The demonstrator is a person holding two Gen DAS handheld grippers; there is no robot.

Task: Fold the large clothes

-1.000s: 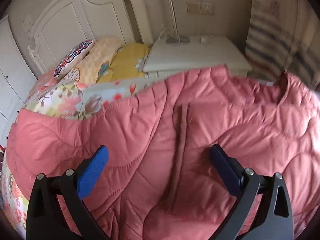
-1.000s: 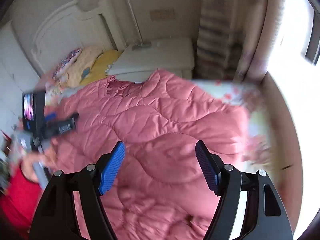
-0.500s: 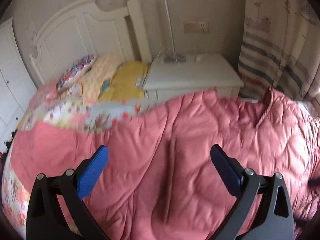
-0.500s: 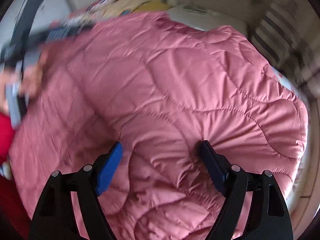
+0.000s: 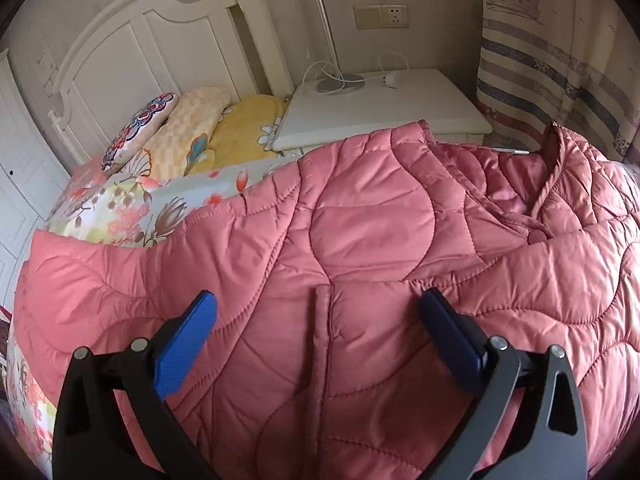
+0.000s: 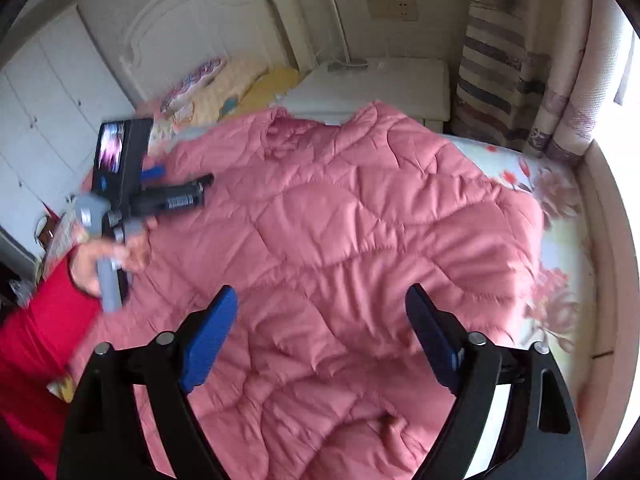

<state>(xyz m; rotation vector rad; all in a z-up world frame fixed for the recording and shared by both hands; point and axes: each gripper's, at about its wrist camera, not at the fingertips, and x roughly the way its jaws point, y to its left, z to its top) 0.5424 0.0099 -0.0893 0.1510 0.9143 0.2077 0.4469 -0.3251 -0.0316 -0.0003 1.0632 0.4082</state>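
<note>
A large pink quilted jacket lies spread over the bed, its collar and a snap button toward the far right. It also fills the right wrist view. My left gripper is open and empty, hovering just above the jacket over a pocket seam. It shows in the right wrist view at the jacket's left edge, held by a hand in a red sleeve. My right gripper is open and empty above the jacket's near part.
A floral bedsheet covers the bed, with pillows by the white headboard. A white nightstand holds a lamp base and cable. Striped curtains hang at the right. White wardrobe doors stand at the left.
The left gripper has moved in lower over the jacket. The right gripper has pulled back and up from the jacket after pressing close to it. Both stay open.
</note>
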